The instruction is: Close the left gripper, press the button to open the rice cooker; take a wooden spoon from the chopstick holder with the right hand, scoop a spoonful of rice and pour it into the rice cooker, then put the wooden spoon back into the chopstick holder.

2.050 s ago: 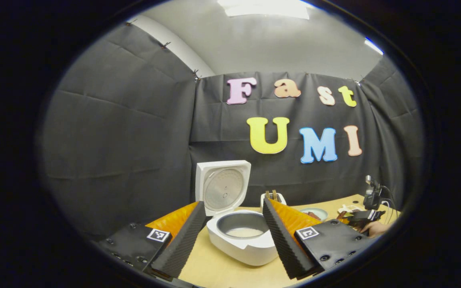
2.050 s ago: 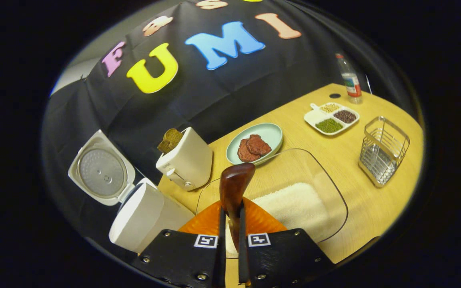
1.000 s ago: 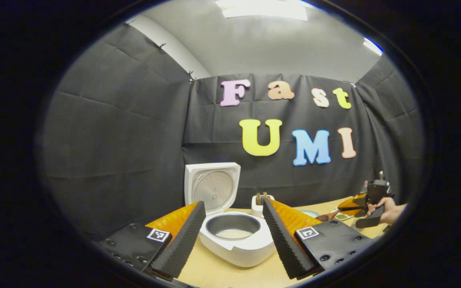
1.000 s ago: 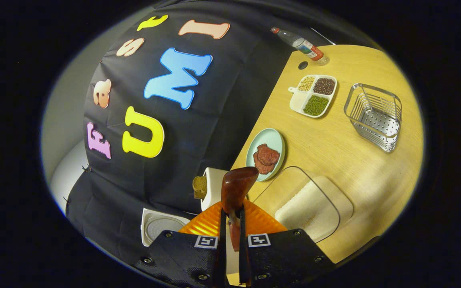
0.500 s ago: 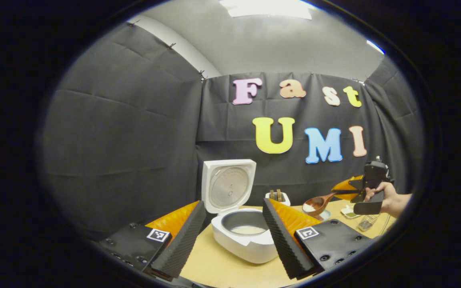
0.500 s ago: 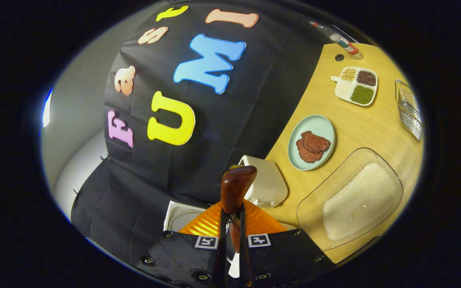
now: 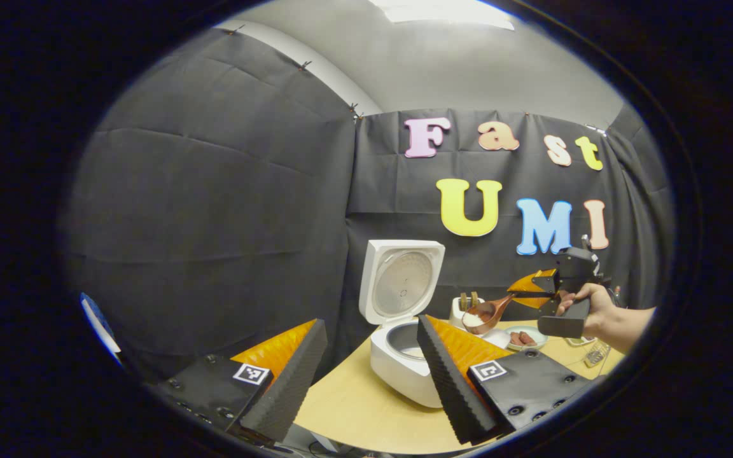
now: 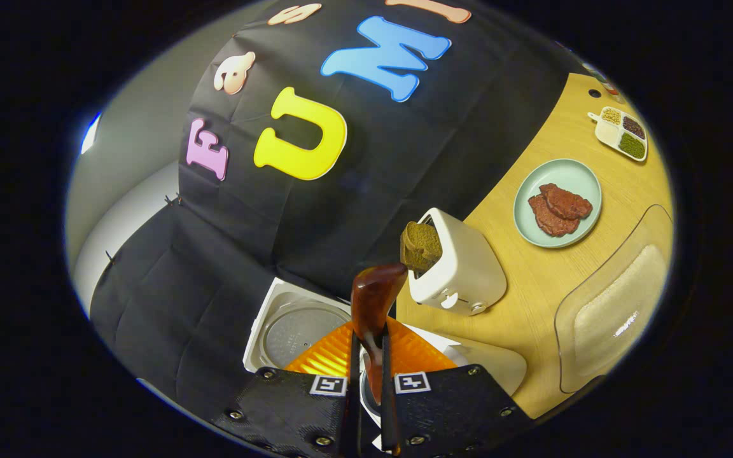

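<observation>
The white rice cooker (image 7: 403, 362) stands with its lid (image 7: 401, 280) raised, and a little rice lies in its grey pot. My left gripper (image 7: 366, 381) is open in front of it, holding nothing. Farther right, a hand holds my right gripper (image 7: 535, 294), shut on the handle of the wooden spoon (image 7: 484, 313). White rice sits in the spoon's bowl, which hangs just right of and above the pot's rim. In the right gripper view the right gripper (image 8: 368, 356) pinches the spoon (image 8: 373, 299), with the cooker's open lid (image 8: 293, 327) below.
A white toaster (image 8: 459, 267) with bread stands beside the cooker. A pale green plate (image 8: 557, 200) of meat, a clear tub of rice (image 8: 614, 305) and a divided dish (image 8: 621, 133) of grains lie farther along the wooden table (image 7: 354, 407). Black cloth walls close the back and left.
The right gripper has lifted the spoon with rice out of the tub and carried it left to the cooker. The left gripper's view has swung left; it stays open.
</observation>
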`<state>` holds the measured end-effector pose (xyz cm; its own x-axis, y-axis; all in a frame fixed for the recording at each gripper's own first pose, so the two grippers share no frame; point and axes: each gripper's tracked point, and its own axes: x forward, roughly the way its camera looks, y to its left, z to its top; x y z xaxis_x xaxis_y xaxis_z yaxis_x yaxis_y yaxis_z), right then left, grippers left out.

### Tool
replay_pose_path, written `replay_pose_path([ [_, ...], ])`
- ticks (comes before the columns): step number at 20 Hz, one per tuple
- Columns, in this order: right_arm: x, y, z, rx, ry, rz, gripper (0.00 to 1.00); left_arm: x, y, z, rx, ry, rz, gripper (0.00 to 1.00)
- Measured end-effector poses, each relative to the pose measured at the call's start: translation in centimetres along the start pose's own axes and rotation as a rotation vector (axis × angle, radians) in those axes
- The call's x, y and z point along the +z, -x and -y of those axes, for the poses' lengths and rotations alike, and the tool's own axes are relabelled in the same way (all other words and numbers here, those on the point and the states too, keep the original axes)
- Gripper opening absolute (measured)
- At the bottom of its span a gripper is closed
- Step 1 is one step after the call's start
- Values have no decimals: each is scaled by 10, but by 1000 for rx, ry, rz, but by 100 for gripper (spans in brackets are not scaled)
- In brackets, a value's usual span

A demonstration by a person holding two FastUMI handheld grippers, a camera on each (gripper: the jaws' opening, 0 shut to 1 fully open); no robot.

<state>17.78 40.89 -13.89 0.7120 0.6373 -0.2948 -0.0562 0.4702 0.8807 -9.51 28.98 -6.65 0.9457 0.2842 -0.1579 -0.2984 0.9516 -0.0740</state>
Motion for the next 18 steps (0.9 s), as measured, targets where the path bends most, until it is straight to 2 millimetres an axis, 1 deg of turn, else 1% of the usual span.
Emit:
replay_pose_path([
  [3, -14, -23, -9, -5, 78, -8, 12, -6, 3, -15, 36, 12, -10, 98],
  [4, -19, -30, -12, -8, 108, -13, 13, -7, 4, -19, 47, 17, -14, 96],
  [5, -23, -37, -14, -9, 141, -14, 13, -10, 5, -22, 57, 22, -18, 96],
  [7, -38, -50, -17, -19, 205, -35, 13, -15, 9, -28, 75, 29, -28, 100],
  [9, -53, -62, -16, -32, 297, -59, 13, -19, 7, -30, 91, 33, -37, 96],
  [10, -60, -65, -15, -42, 357, -74, 13, -20, 7, -31, 97, 37, -39, 98],
  [11, -65, -68, -15, -56, 424, -80, 12, -21, 8, -33, 104, 40, -39, 96],
  [13, -73, -72, -17, -62, 564, -92, 12, -23, 8, -36, 115, 43, -41, 96],
  [14, -75, -72, -19, -56, 620, -94, 12, -24, 8, -38, 121, 43, -44, 98],
  [15, -80, -71, -24, -44, 672, -96, 13, -26, 9, -39, 126, 44, -47, 96],
  [16, -83, -71, -28, -30, 718, -99, 13, -26, 9, -39, 130, 47, -47, 98],
  [17, -85, -69, -32, -22, 764, -102, 13, -26, 9, -40, 134, 50, -49, 98],
  [18, -88, -69, -34, -16, 812, -102, 13, -27, 9, -40, 135, 53, -51, 95],
])
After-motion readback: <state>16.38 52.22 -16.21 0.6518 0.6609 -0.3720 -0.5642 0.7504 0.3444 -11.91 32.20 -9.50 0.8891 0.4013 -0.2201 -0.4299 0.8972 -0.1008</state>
